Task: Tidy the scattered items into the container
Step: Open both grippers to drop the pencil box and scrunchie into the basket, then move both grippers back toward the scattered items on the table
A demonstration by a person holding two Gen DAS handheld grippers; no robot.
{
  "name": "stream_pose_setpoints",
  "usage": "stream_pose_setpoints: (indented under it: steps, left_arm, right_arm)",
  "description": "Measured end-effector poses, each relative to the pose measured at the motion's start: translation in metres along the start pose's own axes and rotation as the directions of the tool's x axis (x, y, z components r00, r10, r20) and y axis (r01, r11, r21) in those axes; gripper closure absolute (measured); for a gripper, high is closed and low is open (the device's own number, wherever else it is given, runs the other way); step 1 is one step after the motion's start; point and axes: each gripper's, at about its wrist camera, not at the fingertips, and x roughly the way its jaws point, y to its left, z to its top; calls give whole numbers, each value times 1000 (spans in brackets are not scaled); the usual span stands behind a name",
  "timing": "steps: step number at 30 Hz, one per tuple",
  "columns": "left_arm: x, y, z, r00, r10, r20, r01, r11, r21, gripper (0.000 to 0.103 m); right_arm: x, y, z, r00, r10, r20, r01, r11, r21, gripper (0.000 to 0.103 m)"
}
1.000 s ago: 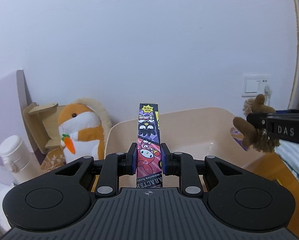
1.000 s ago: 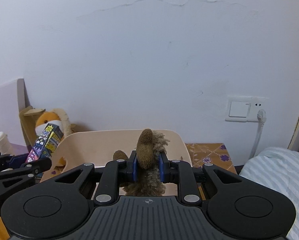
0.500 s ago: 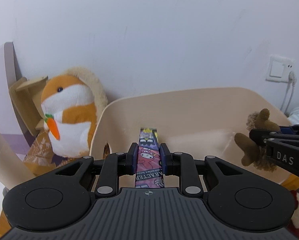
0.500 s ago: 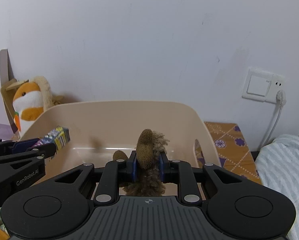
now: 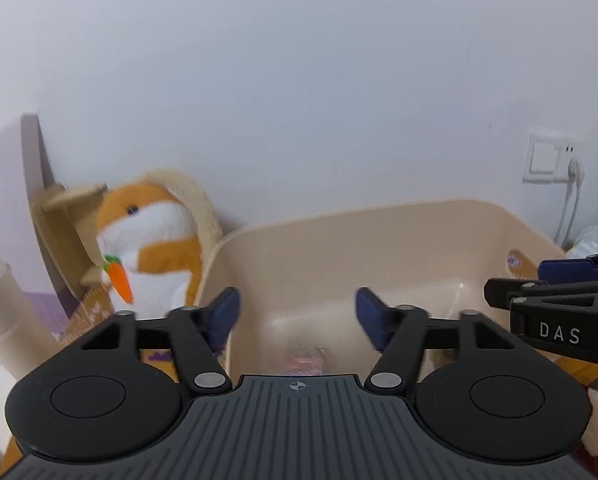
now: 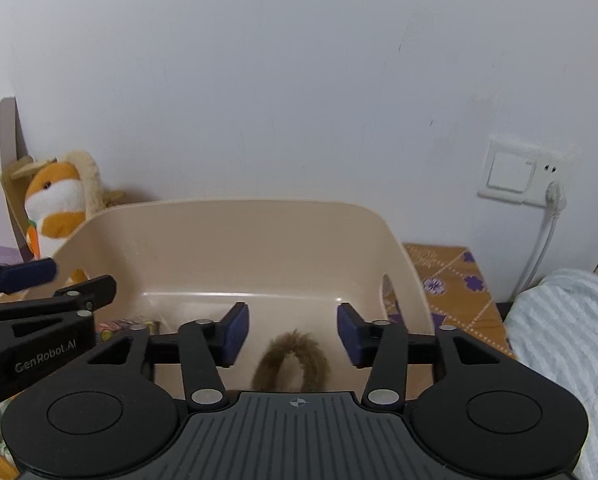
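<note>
Having held a printed box [image 5: 304, 358] and a brown plush [image 6: 291, 360] half a second ago, my left gripper [image 5: 297, 314] and right gripper [image 6: 292, 334] now gape, released; both items lie inside the beige container [image 6: 235, 216], two fewer to tidy

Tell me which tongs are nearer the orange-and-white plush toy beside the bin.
Left. The left tongs hang open over the bin's left part, next to the plush toy; the right tongs are open further right.

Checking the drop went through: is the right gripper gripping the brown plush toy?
No. The right gripper is open, and the brown plush toy lies below it inside the beige bin.
</note>
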Motion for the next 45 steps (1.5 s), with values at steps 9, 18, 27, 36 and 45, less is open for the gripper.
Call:
stream_pose_setpoints:
  steps: [9,18,27,36,45]
  left_arm:
    - [-46,0,-1,999,-10,48,8,999,40,28]
    - [-98,12,-14,996,-20,92,18,999,31,23]
    - [-149,24,-39,994,-41,105,40,999,15,22]
    - [-183,28,-59,995,-40,91,38,999,17,20]
    - [-195,37,-81,998,-24,49,25,1000,-5,20]
  right_arm:
    - [-53,4,-5,996,19,82,-17,999,-28,36]
    - [-116,13,-20,984,53,170,-49,998,-27,24]
    - [-158,9,-70,979,13,205,-14,1000,7,5]
    - [-172,-6,-112,992,-8,129,-2,997,79,1]
    - [-178,-6,-133,997,-15,79,6,995,104,0]
